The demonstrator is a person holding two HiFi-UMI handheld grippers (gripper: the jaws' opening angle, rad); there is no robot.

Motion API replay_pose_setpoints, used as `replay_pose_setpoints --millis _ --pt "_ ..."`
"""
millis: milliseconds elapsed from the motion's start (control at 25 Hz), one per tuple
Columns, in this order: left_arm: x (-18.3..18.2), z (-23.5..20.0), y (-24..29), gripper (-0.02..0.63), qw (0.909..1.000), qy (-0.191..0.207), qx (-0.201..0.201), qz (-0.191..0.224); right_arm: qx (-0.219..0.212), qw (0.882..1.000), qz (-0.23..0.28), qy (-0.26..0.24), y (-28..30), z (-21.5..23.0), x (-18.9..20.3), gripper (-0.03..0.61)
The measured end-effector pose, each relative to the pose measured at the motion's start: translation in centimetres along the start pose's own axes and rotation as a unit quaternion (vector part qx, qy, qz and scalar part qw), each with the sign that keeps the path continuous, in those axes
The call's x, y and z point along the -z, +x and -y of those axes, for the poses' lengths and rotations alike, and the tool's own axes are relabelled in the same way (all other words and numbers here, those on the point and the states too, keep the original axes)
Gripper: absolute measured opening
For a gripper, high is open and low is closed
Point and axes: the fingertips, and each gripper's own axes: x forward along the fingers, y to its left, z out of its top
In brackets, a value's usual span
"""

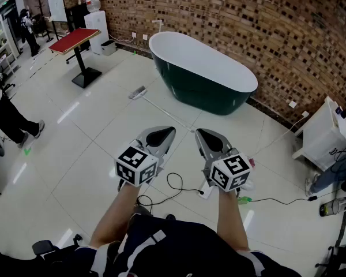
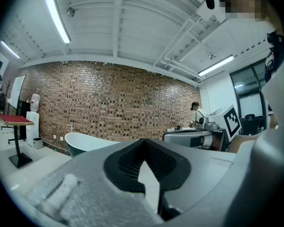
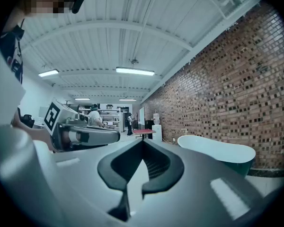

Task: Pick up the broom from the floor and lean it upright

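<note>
Two claws (image 1: 161, 136) (image 1: 210, 137), one broom (image 1: 137, 92), one bathtub (image 1: 199, 59), one red table (image 1: 75, 39).

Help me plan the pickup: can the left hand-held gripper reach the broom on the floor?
Probably not yet: nothing blocks the broom, but the left hand-held gripper is shut and held above the floor.

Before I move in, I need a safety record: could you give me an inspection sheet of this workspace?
Surface: glossy white tiled floor.
Job's things: long-handled broom with a pale brush head lies flat on the floor beside the dark green, white-lined bathtub; not yet picked up.
Clutter: small green object near the person's feet.
Grippers: left gripper and right gripper held level, jaws together, nothing between them.
Cables: black cable looped on the floor by a white power strip.
Surroundings: brown brick wall, red-topped stand, white cabinet, bystander at left.
</note>
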Motion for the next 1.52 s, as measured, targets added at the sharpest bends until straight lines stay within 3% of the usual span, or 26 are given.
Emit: replay_pose_setpoints --millis 400,640,1120,1520 --pt "0.2 -6.8 0.8 0.000 0.9999 -0.010 -0.009 0.000 -0.003 1.000 -0.013 0.004 6.3 1.0 0.6 0.005" --pt "0.3 -13.8 0.3 0.000 0.9999 -0.011 -0.008 0.002 -0.001 1.000 -0.018 -0.003 13.4 1.0 0.2 0.005" --pt "-0.9 -29.7 -2.0 0.000 0.9993 -0.010 0.036 -0.005 0.059 0.997 -0.041 -0.018 28.4 -1.3 -0.9 0.005" --pt "0.7 -37.8 -0.5 0.000 0.9980 -0.033 0.050 -0.020 0.069 0.996 -0.061 -0.016 36.1 -0.8 0.3 0.005"
